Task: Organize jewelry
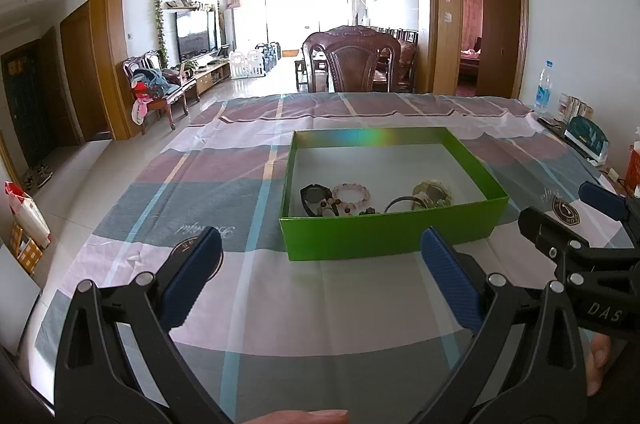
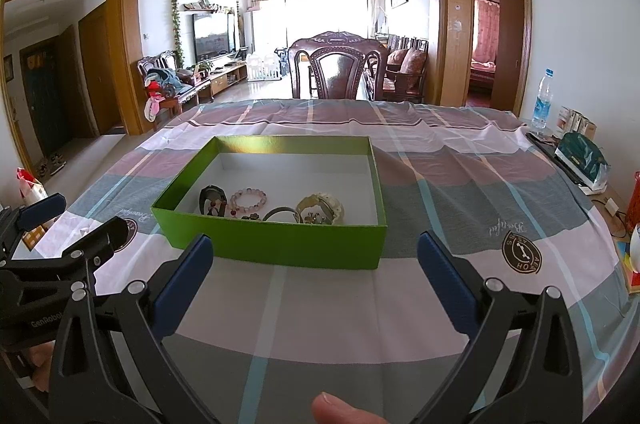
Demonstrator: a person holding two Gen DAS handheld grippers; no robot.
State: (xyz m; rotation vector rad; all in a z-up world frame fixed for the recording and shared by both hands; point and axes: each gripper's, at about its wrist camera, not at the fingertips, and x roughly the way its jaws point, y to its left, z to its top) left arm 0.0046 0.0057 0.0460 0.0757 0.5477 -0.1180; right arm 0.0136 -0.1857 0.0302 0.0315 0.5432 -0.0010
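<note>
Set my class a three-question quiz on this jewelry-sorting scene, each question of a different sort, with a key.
1. True or false: the green box is closed with a lid.
2. Where does the pink bead bracelet lie? A) on the cloth B) in the box C) in a tool
3. Fill in: the left tool and right tool are both ___ and hold nothing.

Key: 1 false; 2 B; 3 open.

Box (image 1: 384,236) green outside, white inside. Cloth (image 1: 240,288) pink, grey, mauve checks with light-blue stripes. Bead bracelet (image 1: 351,193) pale pink. Gripper pads (image 1: 452,280) blue. Chair (image 2: 338,64) dark brown.
</note>
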